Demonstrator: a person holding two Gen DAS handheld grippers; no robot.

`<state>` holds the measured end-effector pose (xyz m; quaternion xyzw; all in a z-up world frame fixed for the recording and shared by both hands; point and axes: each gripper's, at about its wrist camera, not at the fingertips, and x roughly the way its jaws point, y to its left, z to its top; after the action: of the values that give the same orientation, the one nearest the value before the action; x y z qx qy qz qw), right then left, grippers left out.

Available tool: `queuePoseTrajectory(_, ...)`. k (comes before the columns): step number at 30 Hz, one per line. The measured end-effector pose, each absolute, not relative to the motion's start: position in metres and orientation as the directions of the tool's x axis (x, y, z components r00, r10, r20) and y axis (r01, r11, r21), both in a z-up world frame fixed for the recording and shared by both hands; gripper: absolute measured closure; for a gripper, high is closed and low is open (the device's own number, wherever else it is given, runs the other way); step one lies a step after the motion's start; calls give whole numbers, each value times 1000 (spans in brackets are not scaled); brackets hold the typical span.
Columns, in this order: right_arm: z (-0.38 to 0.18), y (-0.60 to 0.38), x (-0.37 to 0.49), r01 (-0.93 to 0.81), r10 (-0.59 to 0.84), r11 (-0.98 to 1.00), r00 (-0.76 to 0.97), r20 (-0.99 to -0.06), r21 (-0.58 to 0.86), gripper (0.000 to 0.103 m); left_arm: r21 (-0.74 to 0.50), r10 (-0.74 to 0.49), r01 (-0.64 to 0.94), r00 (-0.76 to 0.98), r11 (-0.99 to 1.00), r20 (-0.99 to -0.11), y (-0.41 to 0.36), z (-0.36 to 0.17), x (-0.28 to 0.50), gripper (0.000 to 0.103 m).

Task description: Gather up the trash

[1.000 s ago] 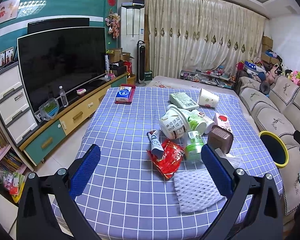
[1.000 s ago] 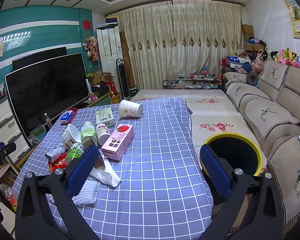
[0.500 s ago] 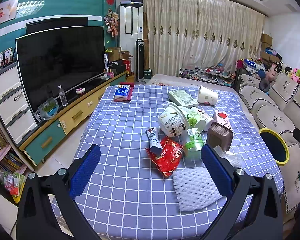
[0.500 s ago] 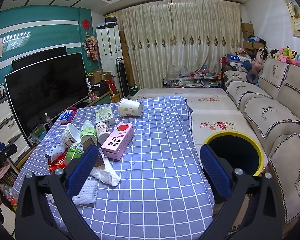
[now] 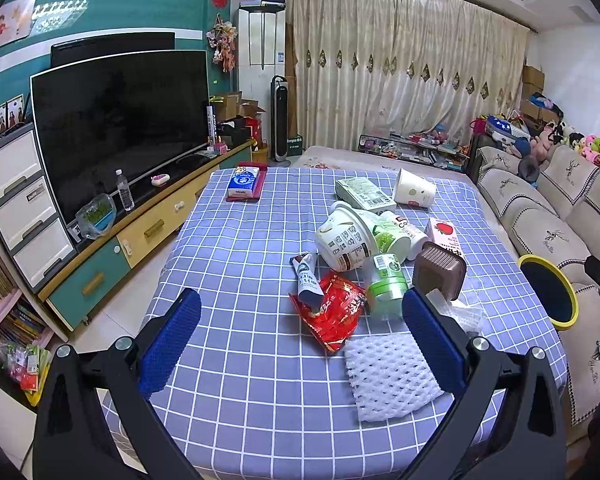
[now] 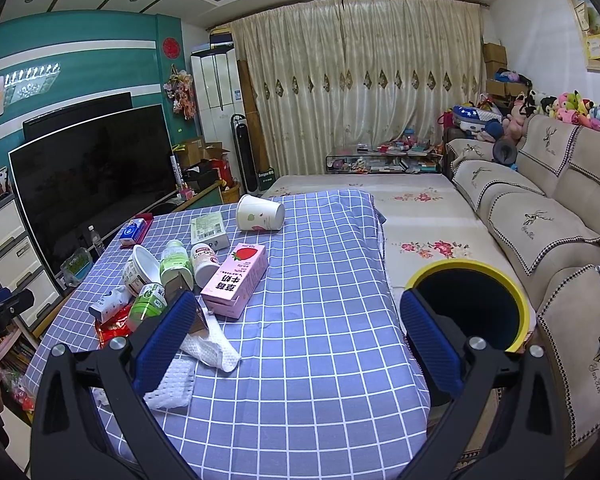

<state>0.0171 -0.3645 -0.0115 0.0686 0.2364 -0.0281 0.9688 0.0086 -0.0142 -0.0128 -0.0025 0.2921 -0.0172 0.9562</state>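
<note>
Both hand-held grippers, left point(image 5: 296, 332) and right point(image 6: 296, 334), gaped empty; all trash point(image 5: 356, 240) lay uncollected on tabletop point(image 5: 240, 248), bin point(image 6: 518, 300) apparently unfilled.

left wrist: faces littered table point(image 5: 236, 380) | right wrist: same table, bin point(image 6: 518, 306)

Big curved TV point(image 5: 120, 128) is sitting on a low teal-and-yellow cabinet point(image 5: 140, 236), with a water bottle point(image 5: 125, 196) standing just in front of the screen. White drawer unit point(image 5: 20, 208) is standing beside the cabinet. Cream curtains point(image 6: 360, 92) are hanging across the far wall, tower fan point(image 5: 280, 118) standing at their edge. Beige sofa point(image 6: 540, 216) is running along one side, plush toys point(image 6: 572, 108) piling on its back.
</note>
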Motion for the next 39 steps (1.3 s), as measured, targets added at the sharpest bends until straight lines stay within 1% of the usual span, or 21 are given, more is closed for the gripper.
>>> queuePoseTrajectory(22, -21, -362, 30, 78, -1, 987, 877, -481, 142, 6, -17, -32, 27, 820, 999, -571, -15, -16, 11, 4)
queuePoseTrajectory(29, -35, -356, 55, 53, 53, 981, 853, -520, 187, 6, -18, -35, 30, 809, 999, -586, -16, -21, 17, 4)
queuePoseTrajectory(35, -49, -335, 96, 15, 89, 982, 839, -537, 186, 6, -22, -35, 28, 797, 999, -603, -17, -30, 29, 4)
queuePoseTrajectory(36, -51, -332, 101, 12, 89, 984, 836, -542, 180, 7, -24, -36, 27, 794, 999, -607, -16, -32, 31, 4)
queuePoseTrajectory(38, -57, -322, 119, 8, 83, 987, 823, -562, 158, 17, -31, -42, 28, 787, 999, -616, -15, -35, 37, 4)
queuePoseTrajectory(39, -60, -319, 126, 7, 85, 988, 815, -574, 156, 19, -35, -44, 29, 783, 999, -621, -14, -38, 40, 4)
